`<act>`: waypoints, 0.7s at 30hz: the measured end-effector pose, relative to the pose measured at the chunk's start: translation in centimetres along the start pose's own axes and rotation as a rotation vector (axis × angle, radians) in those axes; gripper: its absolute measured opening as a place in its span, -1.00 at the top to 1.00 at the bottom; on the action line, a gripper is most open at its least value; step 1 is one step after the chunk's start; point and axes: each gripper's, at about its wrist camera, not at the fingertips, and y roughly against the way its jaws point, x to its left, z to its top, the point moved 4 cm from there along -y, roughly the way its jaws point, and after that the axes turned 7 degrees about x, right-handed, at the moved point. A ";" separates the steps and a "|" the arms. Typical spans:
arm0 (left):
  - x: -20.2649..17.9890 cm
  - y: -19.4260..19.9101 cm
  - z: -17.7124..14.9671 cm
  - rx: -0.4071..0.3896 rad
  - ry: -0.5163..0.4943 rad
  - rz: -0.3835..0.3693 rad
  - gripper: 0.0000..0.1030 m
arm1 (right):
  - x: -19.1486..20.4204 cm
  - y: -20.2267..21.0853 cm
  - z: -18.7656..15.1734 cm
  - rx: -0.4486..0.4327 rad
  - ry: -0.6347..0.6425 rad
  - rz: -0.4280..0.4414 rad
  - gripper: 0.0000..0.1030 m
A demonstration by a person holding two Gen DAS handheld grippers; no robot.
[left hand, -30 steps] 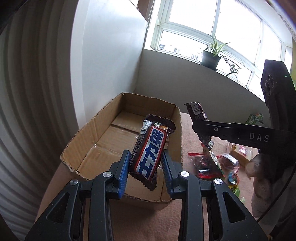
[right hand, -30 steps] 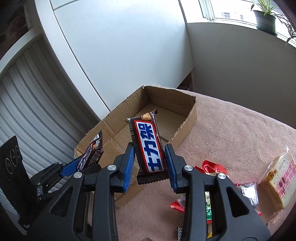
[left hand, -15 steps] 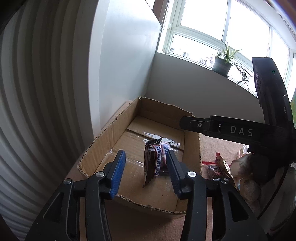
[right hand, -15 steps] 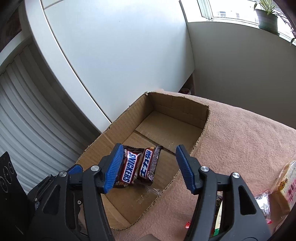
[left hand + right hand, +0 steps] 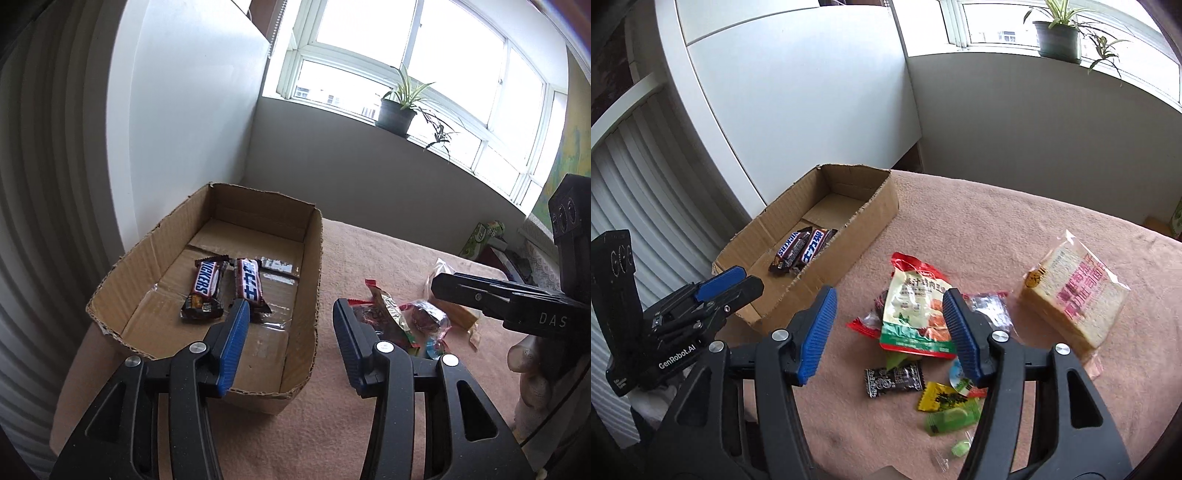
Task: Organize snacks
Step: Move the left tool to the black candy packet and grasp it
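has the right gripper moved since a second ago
Yes. The right gripper has swung away from the box, rightward over the loose snacks, fingers empty.

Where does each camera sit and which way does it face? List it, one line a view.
Left wrist: on the left gripper, facing down over the cardboard box; the right gripper shows.
Right wrist: on the right gripper, facing down at the snack pile; the left gripper shows.
Shared: box, two chocolate bars, potted plant.

Home room, potted plant (image 5: pixel 397 114), window (image 5: pixel 369 55)
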 end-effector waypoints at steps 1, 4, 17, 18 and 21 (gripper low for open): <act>-0.5 -0.3 -0.2 0.014 -0.008 -0.019 0.11 | -0.7 0.5 -0.9 -0.004 -0.004 -0.025 -0.21; -2.2 -1.0 -1.3 0.058 -0.040 -0.047 0.11 | -2.7 1.4 -3.4 -0.002 -0.025 -0.086 -0.21; -8.5 -2.9 -4.4 0.126 -0.261 -0.063 0.11 | -4.7 0.0 -11.6 0.062 -0.043 -0.100 -0.21; -8.7 -3.1 -4.6 0.137 -0.270 -0.066 0.11 | -4.5 -0.1 -11.9 0.064 -0.039 -0.094 -0.20; -9.2 -4.0 -5.0 0.169 -0.283 -0.075 0.11 | -3.9 -0.6 -12.5 0.073 -0.026 -0.078 -0.10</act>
